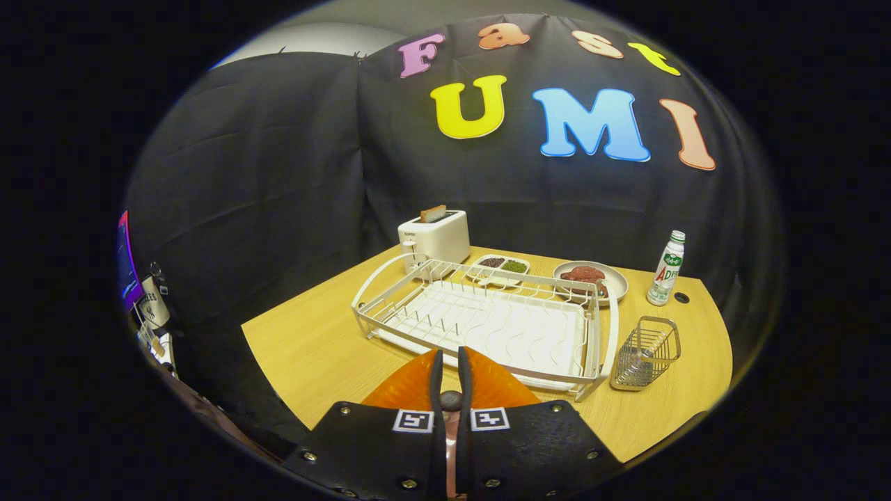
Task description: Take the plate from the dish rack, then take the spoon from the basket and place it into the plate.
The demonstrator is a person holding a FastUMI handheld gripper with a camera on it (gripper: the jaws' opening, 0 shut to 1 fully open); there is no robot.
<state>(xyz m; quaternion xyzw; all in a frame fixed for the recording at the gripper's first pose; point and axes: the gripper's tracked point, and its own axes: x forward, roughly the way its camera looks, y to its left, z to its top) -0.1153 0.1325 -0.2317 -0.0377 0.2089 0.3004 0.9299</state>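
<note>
- The fingers (451, 376) are drawn close together, and something thin and pinkish with a dark rounded knob sits in the narrow gap between them — it reads as the spoon's (451, 417) handle, clamped from both sides, though the bowl end is hard to make out.
- Right under and just ahead of the fingers lies the orange plate (411, 386), flat on the tabletop (306, 348), touching or nearly touching the near edge of the dish rack (487, 323).
- So the plate looks to be out of the rack already, and the spoon is poised over it; my read is we're at the placing step.
- Handling call on the spoon: light, stiff and slim, probably smooth plastic or metal. A pinch across the handle is the natural hold, but a thin smooth shaft can pivot or slide between flat pads, so a hold near the middle would keep it from swinging.
- The plate: shallow, rigid, glossy, likely slick. A spoon let go from any height could skate or bounce on it, so I'd want it low before the fingers part.
- The wire basket (646, 353) stands on the tabletop to the rack's far side, well apart from the fingers, and looks to have nothing standing in it.
- Beyond the rack: a white toaster (437, 236), a divided dish (502, 268), a grey plate of food (592, 278) and a bottle (667, 268), all clear of the action.
- Risk as I see it: the plate sits tight against the rack's frame, so a tilted spoon could catch the wire.
</note>
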